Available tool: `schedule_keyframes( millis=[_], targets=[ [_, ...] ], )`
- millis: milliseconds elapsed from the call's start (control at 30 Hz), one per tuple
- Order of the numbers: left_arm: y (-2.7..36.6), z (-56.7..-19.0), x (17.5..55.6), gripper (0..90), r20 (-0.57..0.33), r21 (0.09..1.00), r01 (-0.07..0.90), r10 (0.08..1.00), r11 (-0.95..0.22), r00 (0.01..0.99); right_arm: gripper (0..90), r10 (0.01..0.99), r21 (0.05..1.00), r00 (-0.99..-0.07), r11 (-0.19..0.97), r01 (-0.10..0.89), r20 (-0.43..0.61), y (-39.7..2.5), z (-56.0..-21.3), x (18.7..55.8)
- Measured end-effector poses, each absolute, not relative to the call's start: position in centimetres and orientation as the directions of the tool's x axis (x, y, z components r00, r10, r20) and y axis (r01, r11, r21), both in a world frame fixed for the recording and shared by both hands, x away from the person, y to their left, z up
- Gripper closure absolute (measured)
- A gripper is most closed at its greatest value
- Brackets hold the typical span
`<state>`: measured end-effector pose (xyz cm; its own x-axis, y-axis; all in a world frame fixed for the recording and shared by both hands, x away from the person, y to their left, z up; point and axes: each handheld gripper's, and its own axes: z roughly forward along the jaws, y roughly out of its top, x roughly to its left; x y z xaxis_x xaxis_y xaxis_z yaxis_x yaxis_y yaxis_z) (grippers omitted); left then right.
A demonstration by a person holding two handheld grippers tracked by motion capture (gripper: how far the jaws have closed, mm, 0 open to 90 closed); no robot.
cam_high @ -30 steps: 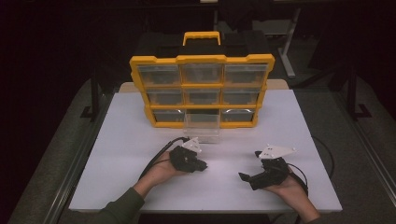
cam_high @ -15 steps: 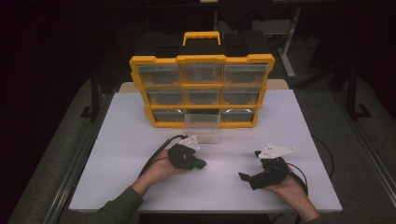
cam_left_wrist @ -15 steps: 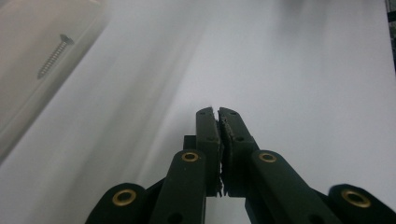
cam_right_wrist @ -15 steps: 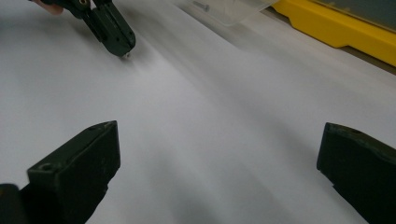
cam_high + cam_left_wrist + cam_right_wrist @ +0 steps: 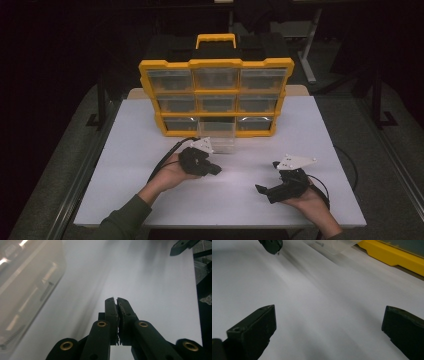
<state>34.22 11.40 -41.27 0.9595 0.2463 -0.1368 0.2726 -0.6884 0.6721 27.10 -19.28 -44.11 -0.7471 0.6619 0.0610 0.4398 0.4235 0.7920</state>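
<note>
Nearest the bench's front edge in the high view, at about 5 o'clock, the right gripper [image 5: 265, 190] rests in the person's upturned right hand [image 5: 312, 204], pointing toward 9 o'clock just above the white bench [image 5: 325, 130]. Its fingers [image 5: 253, 328] stand wide apart in the right gripper view, with bare bench surface between them and nothing held.

A little farther in, at about 7 o'clock from the bench's middle, the left gripper [image 5: 216, 170] lies in the left hand [image 5: 172, 172], aimed toward 3 o'clock, so that the two grippers face each other across a bare stretch of bench, well apart. In the left gripper view its fingers [image 5: 111, 312] are pressed together, tip to tip, with nothing visible between them; the tip of the right gripper shows at the upper right corner of that view. A dark green sleeve [image 5: 122, 222] covers the left forearm.

Just beyond the left gripper, toward 12 o'clock, a clear plastic drawer [image 5: 216, 136] sticks out of the bottom middle slot of the organizer, near the gripper but not touching it. In the left gripper view the drawer [image 5: 27, 287] fills the left side, blurred, with a few small screws faintly visible inside.

Farthest back stands the yellow organizer [image 5: 216, 64], upright at the bench's far edge, with three rows of three clear drawers and a yellow carry handle [image 5: 216, 40] on top.
</note>
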Motion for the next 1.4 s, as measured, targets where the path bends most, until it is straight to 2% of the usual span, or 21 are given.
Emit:
schedule_keyframes(
  millis=[633,1400],
  targets=[
    [10.8,-36.9,35.6,87.3,-0.089,0.687,0.223,0.225,-0.691,0.97,0.0,0.661,0.794,-0.748,0.422,0.437,0.06,-19.3,-44.0,27.1],
    [11.0,-33.7,38.4,87.4,-0.076,0.707,0.236,0.26,-0.666,0.963,0.0,0.661,0.794,-0.748,0.422,0.437,0.06,-19.4,-44.0,27.1]
  ],
)
